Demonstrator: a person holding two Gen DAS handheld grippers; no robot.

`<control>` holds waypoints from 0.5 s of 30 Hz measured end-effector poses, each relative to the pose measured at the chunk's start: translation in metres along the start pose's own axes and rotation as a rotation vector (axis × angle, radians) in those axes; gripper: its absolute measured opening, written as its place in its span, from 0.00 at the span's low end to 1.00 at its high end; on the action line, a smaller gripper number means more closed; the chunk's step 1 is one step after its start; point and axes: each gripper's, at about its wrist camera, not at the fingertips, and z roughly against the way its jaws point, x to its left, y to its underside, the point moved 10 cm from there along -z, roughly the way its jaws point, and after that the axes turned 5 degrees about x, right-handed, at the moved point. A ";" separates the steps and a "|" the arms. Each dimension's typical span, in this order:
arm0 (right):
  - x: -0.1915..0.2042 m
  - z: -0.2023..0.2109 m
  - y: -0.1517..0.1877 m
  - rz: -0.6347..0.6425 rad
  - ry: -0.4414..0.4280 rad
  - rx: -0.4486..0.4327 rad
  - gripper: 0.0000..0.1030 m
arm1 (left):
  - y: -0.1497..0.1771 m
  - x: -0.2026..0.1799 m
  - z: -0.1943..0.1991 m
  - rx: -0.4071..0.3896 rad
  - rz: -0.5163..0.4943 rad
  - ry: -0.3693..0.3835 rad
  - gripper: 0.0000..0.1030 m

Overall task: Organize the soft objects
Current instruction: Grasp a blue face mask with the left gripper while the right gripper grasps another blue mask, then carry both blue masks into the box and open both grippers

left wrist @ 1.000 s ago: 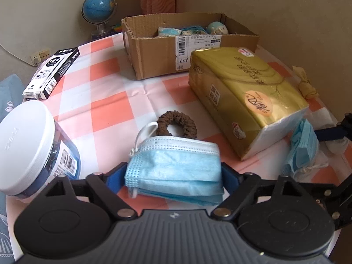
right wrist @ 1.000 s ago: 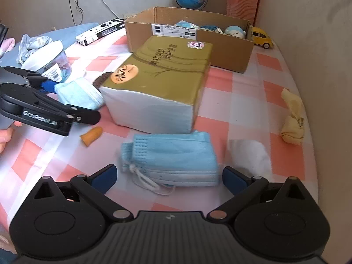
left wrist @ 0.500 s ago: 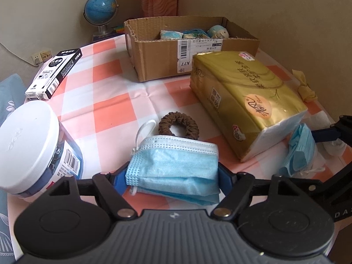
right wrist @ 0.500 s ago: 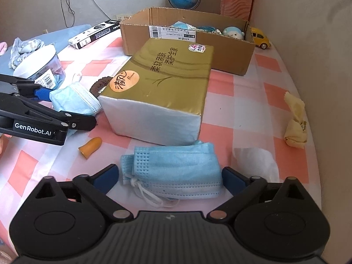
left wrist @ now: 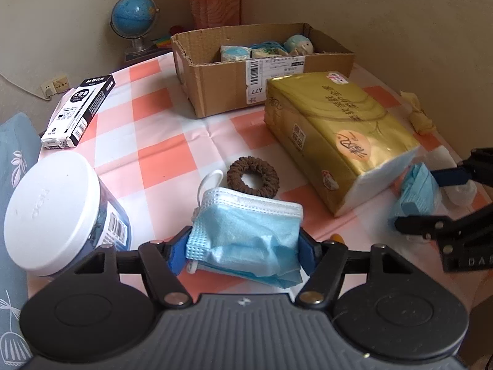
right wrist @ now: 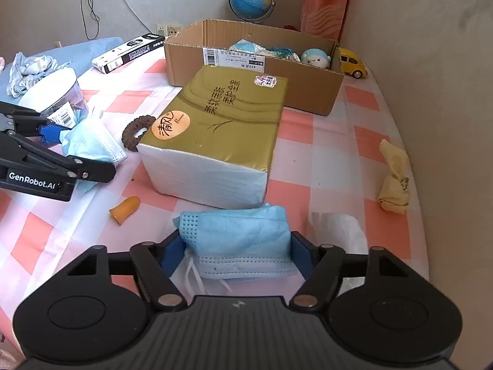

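Left gripper pinching left mask; right gripper pinching right mask. Light, limp, crushable; best gripped mid-pleat, clear of loops.

Tissue pack before cardboard box

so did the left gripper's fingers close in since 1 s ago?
Yes. The left gripper fingers have closed inward onto the blue mask, bunching it; the brown scrunchie lies beside it.
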 end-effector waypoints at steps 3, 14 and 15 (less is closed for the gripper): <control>-0.001 0.005 0.000 0.005 0.007 -0.009 0.69 | 0.001 -0.002 0.005 0.007 -0.021 0.010 0.64; -0.009 0.034 -0.004 -0.026 -0.003 -0.066 0.69 | -0.016 -0.015 0.043 -0.005 -0.105 0.076 0.62; -0.010 0.036 -0.005 -0.028 -0.003 -0.073 0.69 | -0.021 -0.015 0.047 -0.011 -0.116 0.081 0.62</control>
